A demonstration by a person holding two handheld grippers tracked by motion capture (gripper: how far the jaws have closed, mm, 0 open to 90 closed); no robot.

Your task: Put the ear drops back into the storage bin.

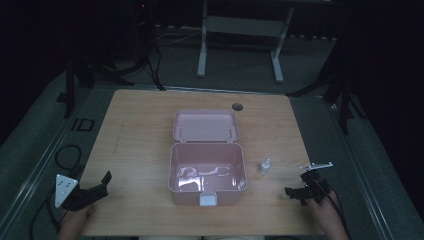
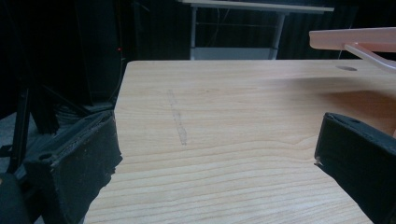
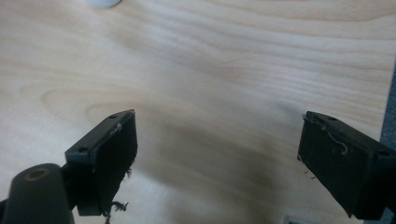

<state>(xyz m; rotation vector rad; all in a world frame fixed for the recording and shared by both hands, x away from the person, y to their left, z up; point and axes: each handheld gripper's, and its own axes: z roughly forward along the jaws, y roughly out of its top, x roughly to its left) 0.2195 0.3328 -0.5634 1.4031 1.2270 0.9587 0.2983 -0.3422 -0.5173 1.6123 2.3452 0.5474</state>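
Note:
A pink plastic box [image 1: 207,176] stands open at the middle of the wooden table [image 1: 140,125], its lid [image 1: 205,125] tipped back; its edge [image 2: 355,39] juts into the left gripper view. A small white bottle [image 1: 264,166] stands upright just right of the box, and its base [image 3: 104,2] shows at the top of the right gripper view. My left gripper [image 1: 100,186] rests open at the table's front left corner, nothing between its jaws [image 2: 215,154]. My right gripper [image 1: 297,192] hovers open over the front right corner, bare wood between its pads [image 3: 217,163].
A round cable hole [image 1: 237,106] sits in the table behind the box. Beyond the table, a white-legged desk frame [image 1: 240,45] stands on the dark floor. Black stands and cables [image 1: 70,155] flank the table's left side.

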